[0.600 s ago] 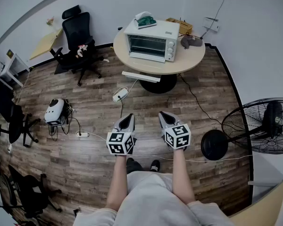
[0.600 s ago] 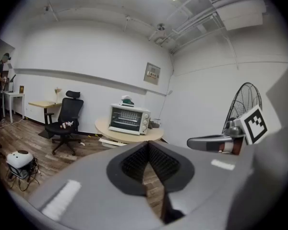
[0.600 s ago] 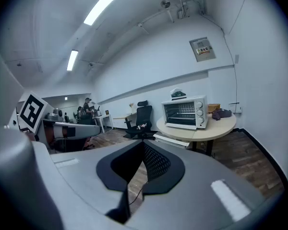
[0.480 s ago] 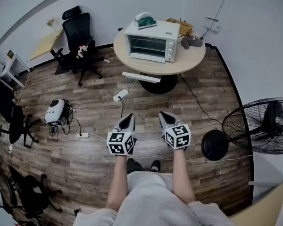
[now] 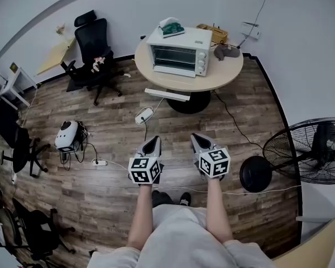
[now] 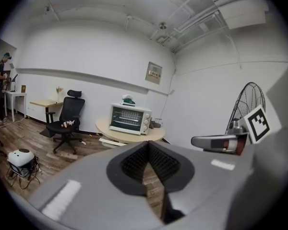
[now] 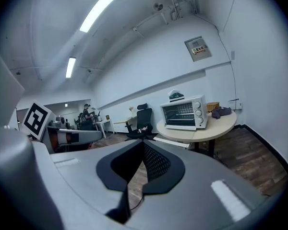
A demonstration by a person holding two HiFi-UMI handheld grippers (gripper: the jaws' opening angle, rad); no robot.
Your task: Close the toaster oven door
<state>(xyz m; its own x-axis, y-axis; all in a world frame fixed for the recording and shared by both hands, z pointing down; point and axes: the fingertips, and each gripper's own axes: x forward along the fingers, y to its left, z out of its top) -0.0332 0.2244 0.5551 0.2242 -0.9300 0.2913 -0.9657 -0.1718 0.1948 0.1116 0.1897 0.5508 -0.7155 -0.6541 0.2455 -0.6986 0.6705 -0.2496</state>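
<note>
The white toaster oven (image 5: pixel 178 52) stands on a round wooden table (image 5: pixel 223 77) across the room, its glass door upright against the front. It also shows far ahead in the left gripper view as the toaster oven (image 6: pixel 129 119) and in the right gripper view as the toaster oven (image 7: pixel 183 113). My left gripper (image 5: pixel 153 142) and right gripper (image 5: pixel 198 138) hang side by side over the wood floor, well short of the table. Both are shut with nothing between the jaws, as the left gripper (image 6: pixel 148 145) and right gripper (image 7: pixel 143 143) show close up.
A green object (image 5: pixel 172 27) lies on the oven, a grey cloth (image 5: pixel 226 50) beside it. A black office chair (image 5: pixel 95 49) stands left of the table, a floor fan (image 5: pixel 312 149) at right. A white device (image 5: pixel 67 135) and cables (image 5: pixel 145 116) lie on the floor.
The head view has shifted slightly, so the table and both grippers sit a touch further right and lower. Both grippers stay shut and side by side.
</note>
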